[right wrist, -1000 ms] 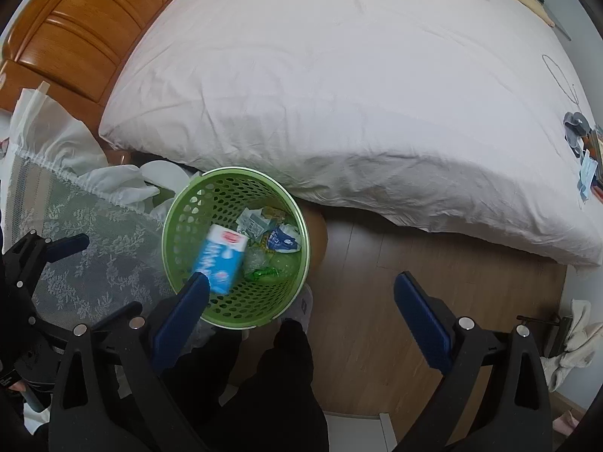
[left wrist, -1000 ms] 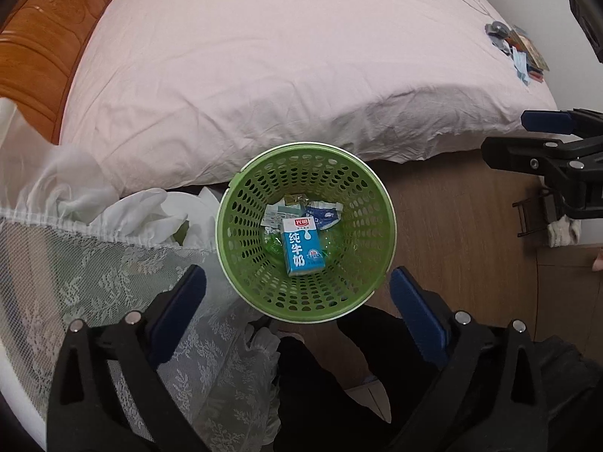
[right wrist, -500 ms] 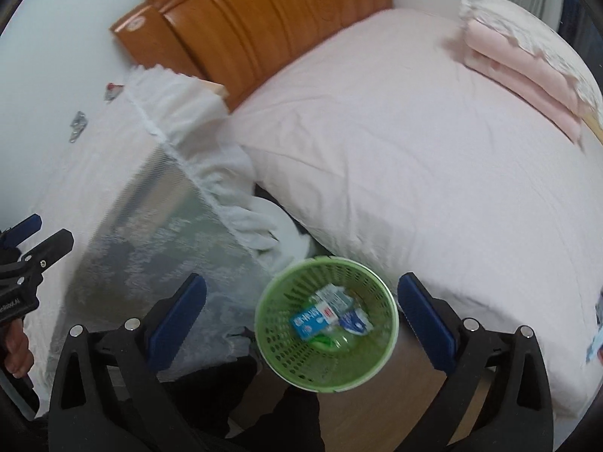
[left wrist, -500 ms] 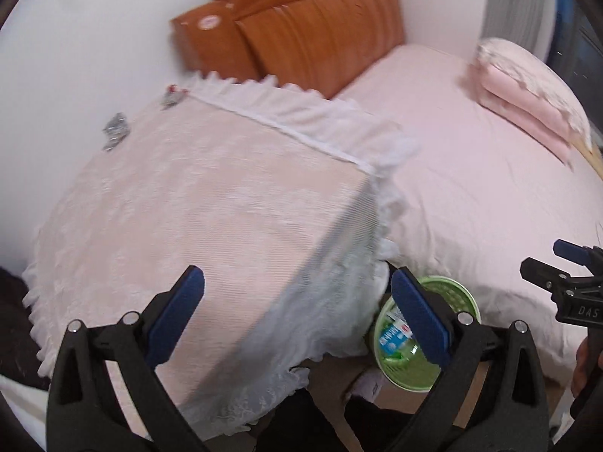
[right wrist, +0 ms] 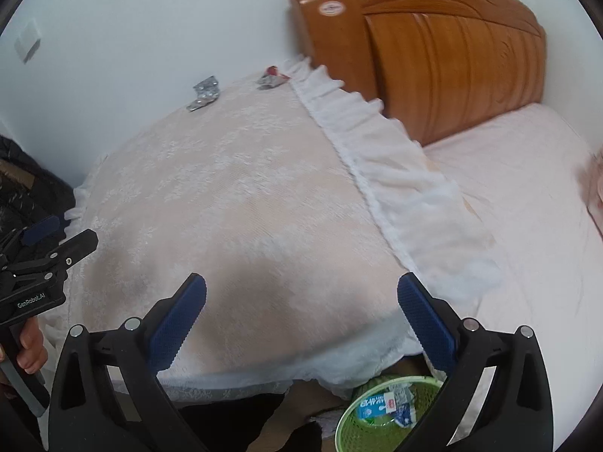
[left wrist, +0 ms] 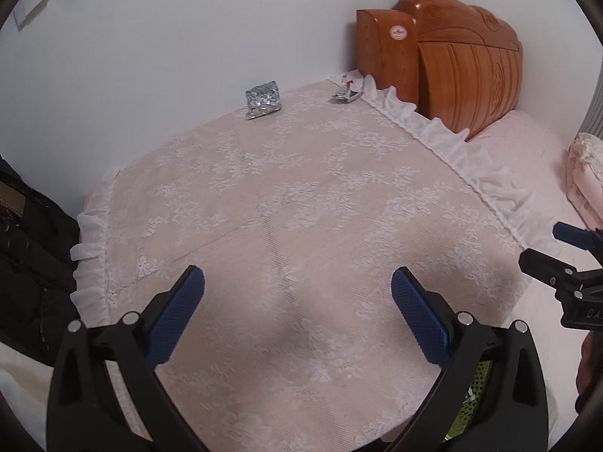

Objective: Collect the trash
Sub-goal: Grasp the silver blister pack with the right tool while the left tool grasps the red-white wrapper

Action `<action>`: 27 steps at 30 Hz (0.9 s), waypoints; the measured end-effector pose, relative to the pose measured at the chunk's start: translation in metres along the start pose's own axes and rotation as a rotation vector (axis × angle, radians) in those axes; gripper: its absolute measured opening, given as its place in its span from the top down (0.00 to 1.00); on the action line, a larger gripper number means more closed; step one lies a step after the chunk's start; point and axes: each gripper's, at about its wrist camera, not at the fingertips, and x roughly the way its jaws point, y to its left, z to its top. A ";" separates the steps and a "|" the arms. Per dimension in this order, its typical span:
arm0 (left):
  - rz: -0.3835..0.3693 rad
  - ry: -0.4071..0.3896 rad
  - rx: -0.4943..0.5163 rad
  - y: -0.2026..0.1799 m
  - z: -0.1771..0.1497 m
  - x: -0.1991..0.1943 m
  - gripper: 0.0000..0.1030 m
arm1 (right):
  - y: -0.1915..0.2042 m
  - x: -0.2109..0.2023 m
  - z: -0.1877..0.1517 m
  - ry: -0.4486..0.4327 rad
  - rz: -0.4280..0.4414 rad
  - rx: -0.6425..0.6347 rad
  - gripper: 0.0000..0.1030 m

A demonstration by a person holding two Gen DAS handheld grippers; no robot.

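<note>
Two pieces of trash lie at the far edge of the lace-covered table (left wrist: 286, 203), near the wall: crumpled silver blister packs (left wrist: 262, 98) (right wrist: 205, 92) and a small silver and red wrapper (left wrist: 346, 94) (right wrist: 272, 78). My left gripper (left wrist: 297, 314) is open and empty above the table's near part. My right gripper (right wrist: 301, 320) is open and empty over the table's near right corner. The green basket (right wrist: 350, 433) stands on the floor below the right gripper, with a blue milk carton (right wrist: 373, 406) and wrappers in it. A sliver of the basket shows in the left wrist view (left wrist: 476, 388).
A bed with a pale pink sheet (right wrist: 527, 196) and a wooden headboard (right wrist: 444, 45) stands to the right of the table. A white wall (left wrist: 169, 37) runs behind it. A dark bag or jacket (left wrist: 26, 256) lies at the table's left side.
Both grippers have swung up from looking down into the green basket to facing the table top. The basket has slid to the bottom edge of both views. Both grippers stayed open.
</note>
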 end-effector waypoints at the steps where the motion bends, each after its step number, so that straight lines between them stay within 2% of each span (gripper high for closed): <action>1: -0.001 0.000 -0.013 0.009 0.005 0.006 0.08 | 0.009 0.007 0.011 0.002 0.010 -0.037 0.02; 6: -0.001 -0.017 -0.071 0.054 0.029 0.038 0.08 | 0.061 0.072 0.091 0.012 0.044 -0.268 0.02; 9: 0.002 -0.017 -0.096 0.076 0.042 0.062 0.08 | 0.093 0.130 0.148 0.007 0.044 -0.411 0.02; 12: -0.012 -0.015 -0.123 0.093 0.052 0.084 0.08 | 0.123 0.179 0.192 0.007 0.055 -0.552 0.02; 15: -0.026 -0.012 -0.141 0.104 0.059 0.104 0.08 | 0.146 0.226 0.224 0.009 0.039 -0.694 0.02; 17: -0.022 -0.015 -0.153 0.111 0.062 0.114 0.08 | 0.154 0.250 0.238 0.012 0.026 -0.740 0.02; 23: -0.048 -0.004 -0.217 0.125 0.065 0.135 0.08 | 0.172 0.299 0.278 0.032 0.071 -0.785 0.02; 27: -0.048 0.005 -0.230 0.130 0.064 0.142 0.08 | 0.182 0.317 0.291 0.034 0.054 -0.834 0.02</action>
